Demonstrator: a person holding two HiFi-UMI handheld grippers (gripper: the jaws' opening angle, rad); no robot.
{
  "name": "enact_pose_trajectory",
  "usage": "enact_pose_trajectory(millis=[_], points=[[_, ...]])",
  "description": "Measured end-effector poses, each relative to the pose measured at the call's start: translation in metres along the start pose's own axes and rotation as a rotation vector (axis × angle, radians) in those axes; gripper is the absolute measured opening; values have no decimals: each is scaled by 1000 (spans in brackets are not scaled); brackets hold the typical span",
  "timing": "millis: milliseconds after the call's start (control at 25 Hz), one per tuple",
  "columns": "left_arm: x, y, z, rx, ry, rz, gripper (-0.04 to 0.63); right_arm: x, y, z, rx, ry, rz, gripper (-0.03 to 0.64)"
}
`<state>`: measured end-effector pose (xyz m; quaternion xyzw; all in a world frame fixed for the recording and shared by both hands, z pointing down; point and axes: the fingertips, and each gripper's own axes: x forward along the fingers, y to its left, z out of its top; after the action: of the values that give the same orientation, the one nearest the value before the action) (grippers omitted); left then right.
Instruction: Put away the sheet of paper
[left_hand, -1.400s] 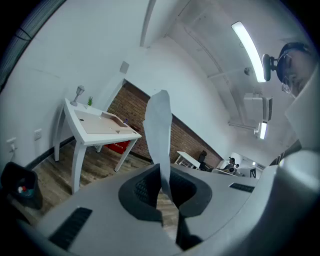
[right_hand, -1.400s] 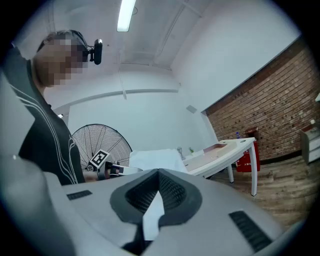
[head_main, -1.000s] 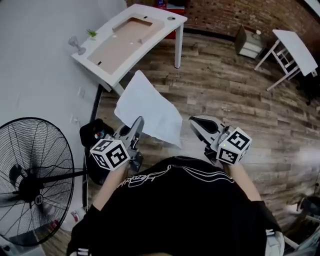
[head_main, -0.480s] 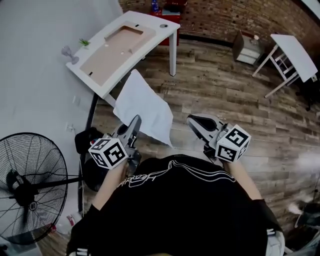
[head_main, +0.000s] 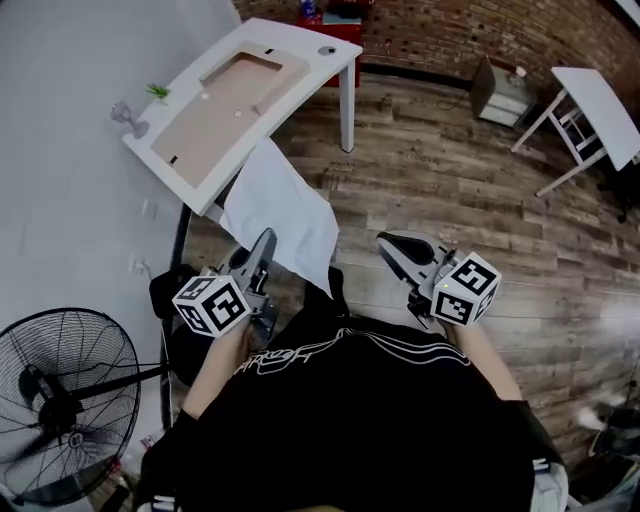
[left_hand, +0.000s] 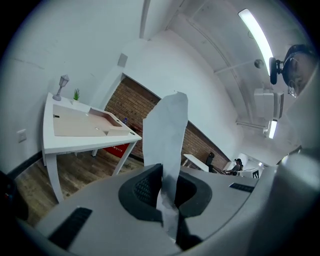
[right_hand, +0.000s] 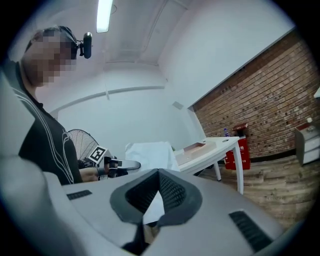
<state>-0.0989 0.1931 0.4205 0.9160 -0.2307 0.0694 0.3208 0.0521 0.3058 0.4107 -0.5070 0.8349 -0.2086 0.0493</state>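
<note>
Head view: left gripper (head_main: 266, 243) was clamped on the near edge of the sheet of paper (head_main: 281, 205), which rose up and forward from its jaws. Left gripper view agreed, with the sheet pinched between the dark pads (left_hand: 142, 189). White worktop (head_main: 318, 68) stood ahead of that gripper, beyond the sheet. Right gripper (head_main: 392, 245) was held beside the sheet, not touching it, jaws closed together on nothing.
</note>
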Motion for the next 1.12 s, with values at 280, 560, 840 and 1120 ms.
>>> enact_pose_trajectory(millis=[280, 560, 840, 1120], points=[[47, 46, 63, -7, -15, 1, 35, 63, -49, 36, 15, 11, -2, 3], [76, 118, 136, -36, -54, 28, 35, 164, -89, 77, 23, 44, 54, 3], [87, 194, 203, -64, -117, 68, 35, 261, -111, 112, -18, 80, 127, 3], [89, 252, 236, -69, -158, 105, 35, 315, -122, 124, -20, 80, 158, 3]])
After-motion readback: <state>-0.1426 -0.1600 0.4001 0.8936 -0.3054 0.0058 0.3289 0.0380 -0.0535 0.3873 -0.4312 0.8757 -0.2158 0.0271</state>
